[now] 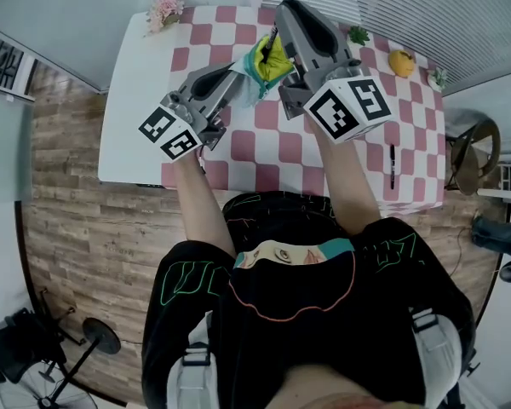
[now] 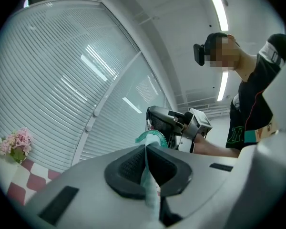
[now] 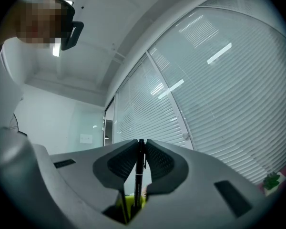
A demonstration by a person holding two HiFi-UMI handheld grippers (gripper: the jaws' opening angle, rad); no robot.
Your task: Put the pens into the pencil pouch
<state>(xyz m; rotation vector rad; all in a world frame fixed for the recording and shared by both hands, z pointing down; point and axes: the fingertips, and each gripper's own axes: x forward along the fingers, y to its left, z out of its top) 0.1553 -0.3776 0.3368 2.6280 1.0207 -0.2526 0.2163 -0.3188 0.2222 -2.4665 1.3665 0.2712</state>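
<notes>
Over the checkered table, my left gripper (image 1: 238,77) is shut on the edge of a teal and yellow pencil pouch (image 1: 266,61) and holds it up. In the left gripper view the teal fabric (image 2: 148,180) is pinched between the pads of the left gripper (image 2: 145,149). My right gripper (image 1: 283,25) is shut on a black pen (image 1: 272,39), just above the pouch's mouth. The right gripper view shows this pen (image 3: 138,173) upright between the right gripper's (image 3: 140,144) pads, its lower end over the yellow pouch (image 3: 128,205). Another black pen (image 1: 392,165) lies on the table at the right.
The table (image 1: 128,118) has a pink and white checkered cloth (image 1: 264,143). A flower bunch (image 1: 166,7) stands at its far left corner, an orange fruit (image 1: 400,62) and small green items (image 1: 358,34) at the far right. A chair (image 1: 473,156) stands right of the table.
</notes>
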